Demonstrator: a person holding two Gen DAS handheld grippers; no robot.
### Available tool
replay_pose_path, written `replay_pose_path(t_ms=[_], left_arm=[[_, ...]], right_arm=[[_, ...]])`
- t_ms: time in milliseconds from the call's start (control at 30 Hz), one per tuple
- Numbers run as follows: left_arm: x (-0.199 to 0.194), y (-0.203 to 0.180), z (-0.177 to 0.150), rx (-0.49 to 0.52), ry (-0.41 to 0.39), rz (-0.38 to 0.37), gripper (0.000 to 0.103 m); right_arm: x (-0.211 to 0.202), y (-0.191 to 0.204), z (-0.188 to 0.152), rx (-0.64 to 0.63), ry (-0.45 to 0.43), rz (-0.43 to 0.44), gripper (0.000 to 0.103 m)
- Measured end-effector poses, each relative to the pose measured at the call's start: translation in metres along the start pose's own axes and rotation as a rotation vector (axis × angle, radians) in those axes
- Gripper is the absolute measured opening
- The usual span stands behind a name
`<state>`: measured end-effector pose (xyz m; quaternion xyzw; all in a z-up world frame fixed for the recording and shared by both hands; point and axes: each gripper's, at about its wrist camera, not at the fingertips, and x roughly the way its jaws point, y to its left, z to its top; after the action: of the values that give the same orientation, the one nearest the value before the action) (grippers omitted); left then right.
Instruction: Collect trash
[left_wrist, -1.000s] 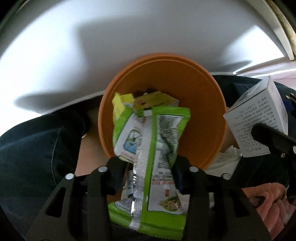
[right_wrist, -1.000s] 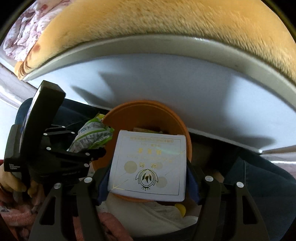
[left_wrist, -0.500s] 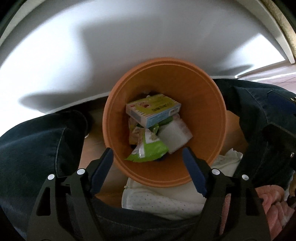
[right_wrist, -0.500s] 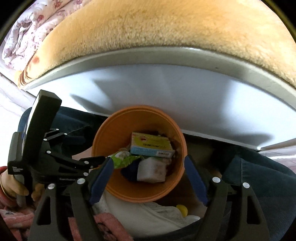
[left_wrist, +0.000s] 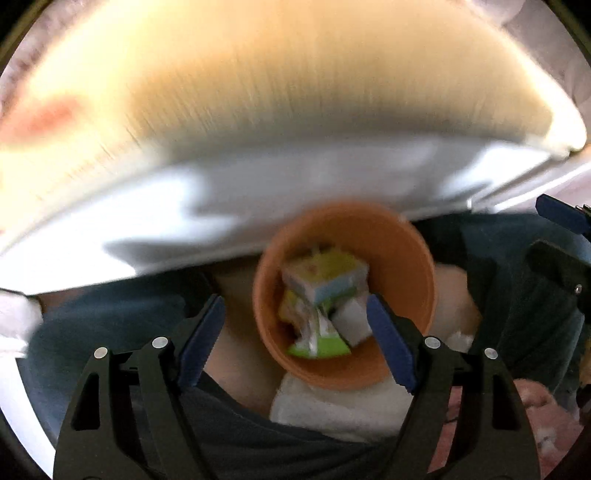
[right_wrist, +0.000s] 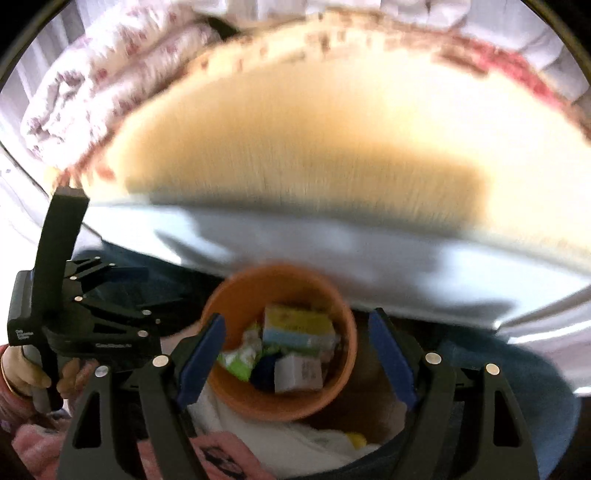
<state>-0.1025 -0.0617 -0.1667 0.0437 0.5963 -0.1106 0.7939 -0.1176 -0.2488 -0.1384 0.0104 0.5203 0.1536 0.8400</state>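
Observation:
An orange bin (left_wrist: 399, 251) stands between a person's knees below both grippers. Inside lie a yellow and blue box (left_wrist: 325, 277), a green snack wrapper (left_wrist: 319, 339) and a white box (left_wrist: 351, 321). My left gripper (left_wrist: 295, 306) hangs open above the bin with nothing between its fingers. In the right wrist view the same bin (right_wrist: 280, 280) holds the yellow box (right_wrist: 295, 325), the white box (right_wrist: 299, 373) and the wrapper (right_wrist: 240, 360). My right gripper (right_wrist: 295, 321) is also open and empty above it. The left gripper's body (right_wrist: 85, 325) shows at the left, held by a hand (right_wrist: 22, 373).
A bed with a tan blanket (right_wrist: 295, 129) and a white frame (right_wrist: 332, 251) rises just behind the bin. A floral quilt (right_wrist: 110, 66) lies at its far left. Legs in blue jeans (left_wrist: 110, 332) flank the bin, and a white cloth (left_wrist: 332, 406) lies under it.
Both grippers opened, dropping the green wrapper and the white box into the bin. Both then rose and tilted up, so the bin looks smaller and the bed top shows.

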Motion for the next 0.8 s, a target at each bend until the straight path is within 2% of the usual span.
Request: replay_pose_path(t_ms=[233,433,600,800], left_arm=[[-0.095,0.012,0.031,-0.060,-0.327,0.113,0.084],[-0.159,0.023,0.048,-0.121,-0.557,0.183,0.086],[-0.195,0.025,0.057,-0.139,-0.673,0.210,0.087],[-0.224,0.026,0.062,-0.159,-0.754,0.209,0.087]], right_arm=[[-0.074,0.009,0.043,-0.039,-0.286,-0.055,0.081],[-0.115,0.014,0.065,-0.051,-0.466,-0.089,0.083],[-0.140,0.017,0.077,-0.063,-0.568,-0.110,0.084],[-0.159,0.019,0.083,-0.065,-0.631,-0.113,0.084]])
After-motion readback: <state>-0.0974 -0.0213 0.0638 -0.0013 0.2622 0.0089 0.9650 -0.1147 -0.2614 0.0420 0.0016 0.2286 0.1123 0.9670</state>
